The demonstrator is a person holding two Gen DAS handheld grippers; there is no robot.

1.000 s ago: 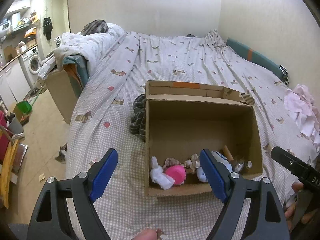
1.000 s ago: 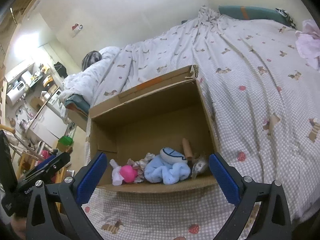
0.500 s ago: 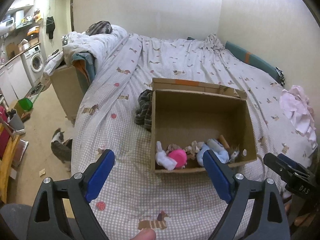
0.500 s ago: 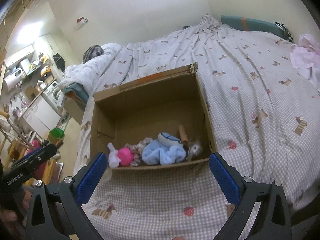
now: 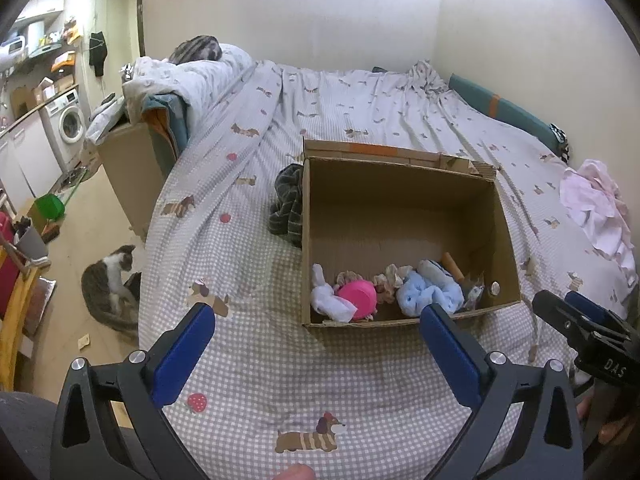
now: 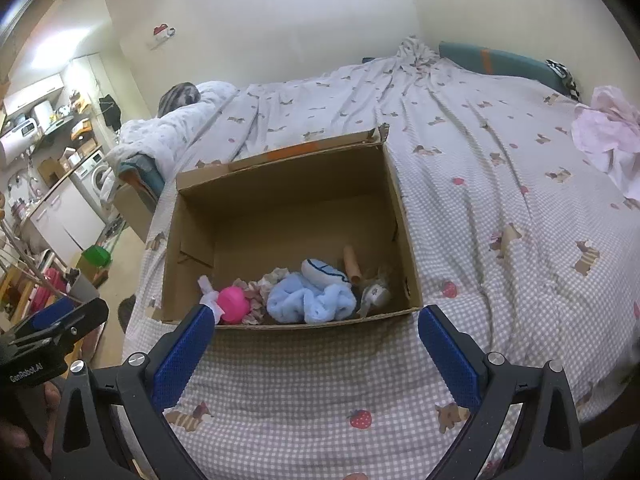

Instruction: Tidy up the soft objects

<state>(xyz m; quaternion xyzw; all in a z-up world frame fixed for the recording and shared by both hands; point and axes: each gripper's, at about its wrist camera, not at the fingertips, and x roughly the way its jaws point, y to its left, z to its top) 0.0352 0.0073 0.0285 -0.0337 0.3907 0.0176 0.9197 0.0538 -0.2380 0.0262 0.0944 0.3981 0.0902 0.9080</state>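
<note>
- Tongs first: the left gripper (image 5: 316, 328) stands wide with nothing between its blue pads; its jaws have just been opening. The right gripper (image 6: 316, 330) is spread just as wide and grips nothing.
- Checked bedspread (image 5: 352, 392) fills the space under both pairs of tongs; no soft thing lies on it there.
- Cardboard box (image 5: 404, 322) sits next, on the bed, its long axis running nine to three across both views. From the left tongs it lies toward one o'clock; from the right tongs toward eleven to twelve, its near wall just beyond the fingertips.
- Inside, against the near wall, a row of soft things: white cloth (image 5: 330, 300) at nine, pink ball (image 5: 358, 294) beside it, frilly scrap (image 5: 390, 280), then blue plush (image 5: 430, 292) toward three, with a brown tube (image 5: 452, 266) behind.
- Judging by that, the boxed things look done, and neither hand is clearly nearer the box.
- Striped dark cloth (image 5: 288, 204) lies outside, touching the box's left wall, at eleven o'clock from the left tongs; the left hand seems the nearer one for it.
- Pink garment (image 6: 608, 136) is well apart at two o'clock, on the right hand's side.
- Cat (image 5: 108, 288) sits on the floor at nine.
</note>
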